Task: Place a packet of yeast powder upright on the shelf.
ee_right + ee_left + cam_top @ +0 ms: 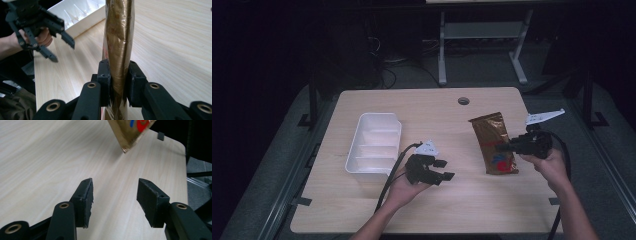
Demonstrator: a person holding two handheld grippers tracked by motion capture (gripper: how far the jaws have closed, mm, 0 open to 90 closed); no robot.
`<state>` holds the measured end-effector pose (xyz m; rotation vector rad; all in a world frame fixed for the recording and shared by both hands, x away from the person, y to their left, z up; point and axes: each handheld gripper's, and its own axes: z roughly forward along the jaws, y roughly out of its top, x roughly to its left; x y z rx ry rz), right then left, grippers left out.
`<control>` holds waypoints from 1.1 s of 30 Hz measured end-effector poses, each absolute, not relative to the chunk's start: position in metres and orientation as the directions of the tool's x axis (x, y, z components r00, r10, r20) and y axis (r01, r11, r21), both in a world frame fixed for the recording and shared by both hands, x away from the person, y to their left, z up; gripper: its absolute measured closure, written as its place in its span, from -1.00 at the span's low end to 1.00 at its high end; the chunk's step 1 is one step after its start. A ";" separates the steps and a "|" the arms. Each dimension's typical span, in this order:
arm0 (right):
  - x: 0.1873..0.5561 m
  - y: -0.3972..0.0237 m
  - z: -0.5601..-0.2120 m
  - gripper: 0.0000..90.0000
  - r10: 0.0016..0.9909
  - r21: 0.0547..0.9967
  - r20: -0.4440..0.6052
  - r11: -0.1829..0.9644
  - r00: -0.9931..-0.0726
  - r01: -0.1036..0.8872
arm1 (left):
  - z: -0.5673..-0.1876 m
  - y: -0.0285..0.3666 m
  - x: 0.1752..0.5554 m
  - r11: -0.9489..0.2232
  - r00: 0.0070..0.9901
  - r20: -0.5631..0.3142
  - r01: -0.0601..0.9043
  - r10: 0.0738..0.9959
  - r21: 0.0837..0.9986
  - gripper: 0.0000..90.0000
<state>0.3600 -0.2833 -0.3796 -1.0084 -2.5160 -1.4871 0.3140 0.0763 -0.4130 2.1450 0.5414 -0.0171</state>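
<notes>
Gold snack pouch [493, 144] lies on the right part of the wooden table [442, 210] in the high view, long axis running away from the person; red and blue print near its close end; right gripper [504, 147] comes in from the pouch's right side, jaws at its edge; left gripper [443, 169] held above bare table near the middle, jaws spread, nothing between them; white divided tray [374, 142] sits to the left of it, well apart from the pouch.

Left gripper view: both black pads stand apart over bare wood, empty gap; one corner of the gold pouch [130, 135] at the top edge, ahead of the jaws and clear of them.

Right gripper view: pouch [119, 40] rises edge-on between the jaws; both pads press its sides, foil creased at the pinch, so a firm grip; left gripper [63, 48] farther off at upper left, jaws apart; white tray [80, 15] behind it.
</notes>
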 end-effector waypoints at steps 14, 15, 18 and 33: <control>0.366 -0.278 -0.369 0.67 0.522 0.779 0.358 0.290 -0.774 0.556 | -0.417 0.091 0.295 -0.508 0.909 -0.172 0.360 0.379 0.783 -0.24; 0.366 -0.277 -0.368 0.67 0.523 0.779 0.362 0.284 -0.772 0.559 | -0.418 0.092 0.294 -0.507 0.909 -0.173 0.360 0.378 0.784 -0.25; 0.368 -0.275 -0.365 0.67 0.523 0.786 0.358 0.278 -0.773 0.552 | -0.420 0.095 0.292 -0.502 0.908 -0.182 0.365 0.376 0.784 -0.28; 0.376 -0.259 -0.360 0.68 0.528 0.794 0.356 0.265 -0.772 0.547 | -0.427 0.108 0.277 -0.533 0.917 -0.153 0.343 0.367 0.774 -0.32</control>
